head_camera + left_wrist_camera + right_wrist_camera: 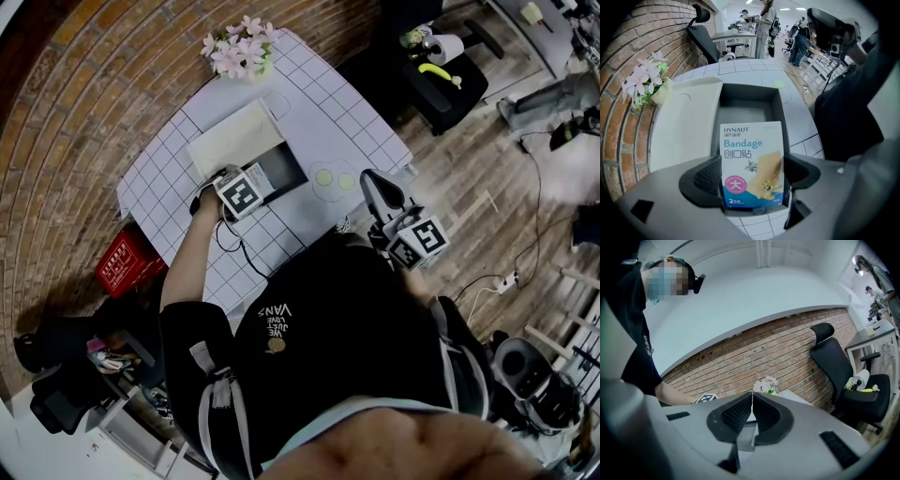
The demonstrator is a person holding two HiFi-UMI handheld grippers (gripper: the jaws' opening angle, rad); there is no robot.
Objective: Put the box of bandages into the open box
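1. We have the box of bandages (751, 150) clamped upright in the left gripper (753, 177). It hangs at the near rim of the open box (746, 112), not yet inside.
2. That box sits mid-table, empty, with its pale lid (682, 126) folded toward the left edge.
3. Next, we judge, the move is forward over the cavity, down past the near wall, then release.
4. The right gripper (752, 401) is clenched on nothing, off the table's right edge.
5. The table (740, 68) has a grid cloth, with flowers (644, 82) at its far corner beside a brick wall (787, 352), and an office chair (834, 362) nearby.

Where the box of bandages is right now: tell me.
The box of bandages is held upright in the left gripper, in that gripper's view just before the near end of the open box.
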